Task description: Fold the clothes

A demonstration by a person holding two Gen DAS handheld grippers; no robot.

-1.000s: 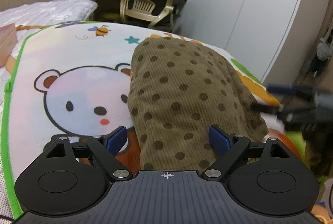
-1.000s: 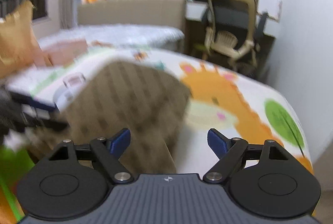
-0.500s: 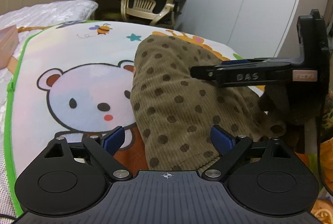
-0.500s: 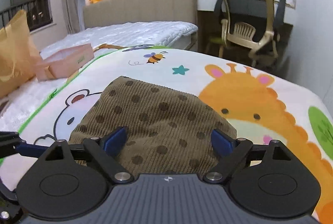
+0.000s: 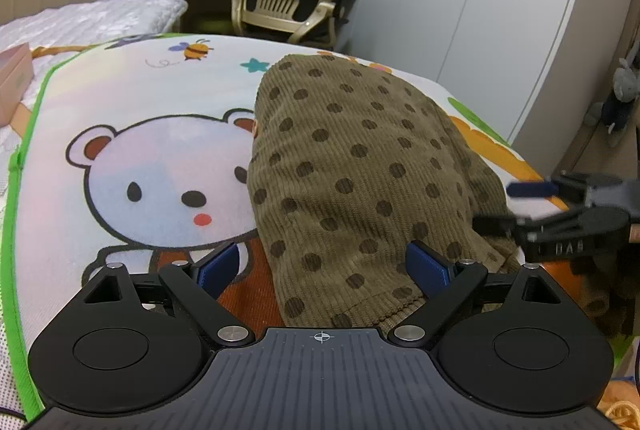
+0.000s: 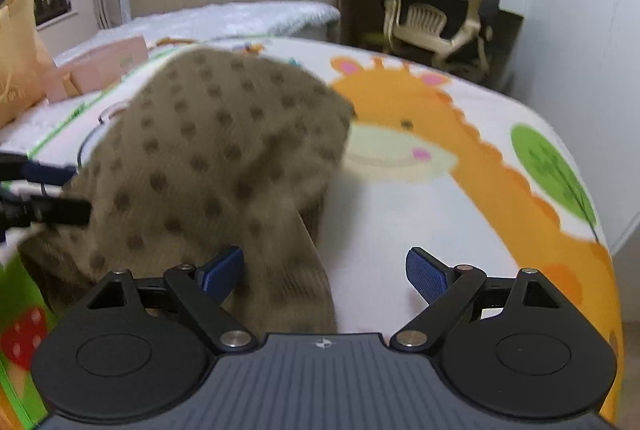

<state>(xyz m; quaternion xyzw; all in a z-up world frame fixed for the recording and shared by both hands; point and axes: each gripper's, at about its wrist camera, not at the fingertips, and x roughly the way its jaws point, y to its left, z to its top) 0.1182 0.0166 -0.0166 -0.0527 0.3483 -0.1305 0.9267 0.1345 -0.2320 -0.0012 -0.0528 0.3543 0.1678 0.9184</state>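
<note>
Corduroy, brown w/ darker dots: the garment (image 5: 360, 166) lay on the cartoon play mat (image 5: 132, 110) on the bed, partly over the bear print, its near hem right under my left gripper (image 5: 326, 266). I judged it soft, light and limp, prob. grippy ribbed cloth, not fragile; it would sag and drag if I took it by one spot only, so best holds were the hem and a side edge, one per tool. Left gripper stood wide apart, blue pads either side of the hem, pinching nothing. Right gripper (image 6: 325, 272) was spread wide too, its jaws having just been opening; a cuffed sleeve-like flap (image 6: 296, 282) lay between them, pads not pressing it. Left view showed the hem stitching sharp, plus my right gripper (image 5: 540, 206) hovering at the garment's far side. Right view, blurred, showed what the left didn't: that flap trailing toward me, the giraffe print (image 6: 404, 134) and the bare mat beside the cloth.
</note>
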